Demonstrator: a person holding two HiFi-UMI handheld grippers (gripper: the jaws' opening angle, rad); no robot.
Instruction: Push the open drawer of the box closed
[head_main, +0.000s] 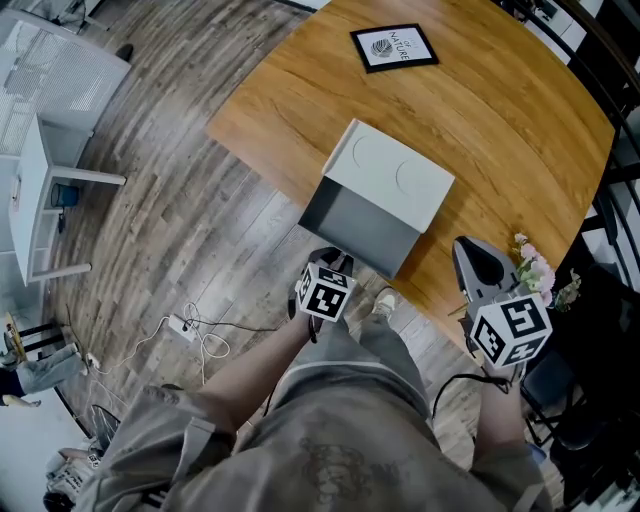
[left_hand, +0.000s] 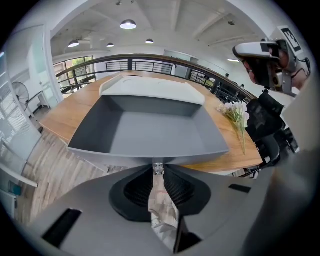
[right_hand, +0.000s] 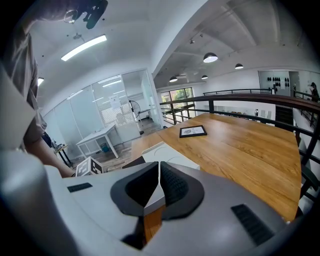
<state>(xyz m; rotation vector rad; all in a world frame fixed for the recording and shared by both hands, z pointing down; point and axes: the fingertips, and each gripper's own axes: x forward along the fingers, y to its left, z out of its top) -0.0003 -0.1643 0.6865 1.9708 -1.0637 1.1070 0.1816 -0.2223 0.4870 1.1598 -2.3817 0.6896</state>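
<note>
Left tongs face grey drawer pulled from white box.

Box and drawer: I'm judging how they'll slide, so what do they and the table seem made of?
White rectangular box: probably matte moulded plastic, smooth with rounded edges and embossed circles. Open grey drawer: likely the same plastic, thin even walls. Brown table: wood or wood-look veneer, visible grain, slight sheen.
</note>
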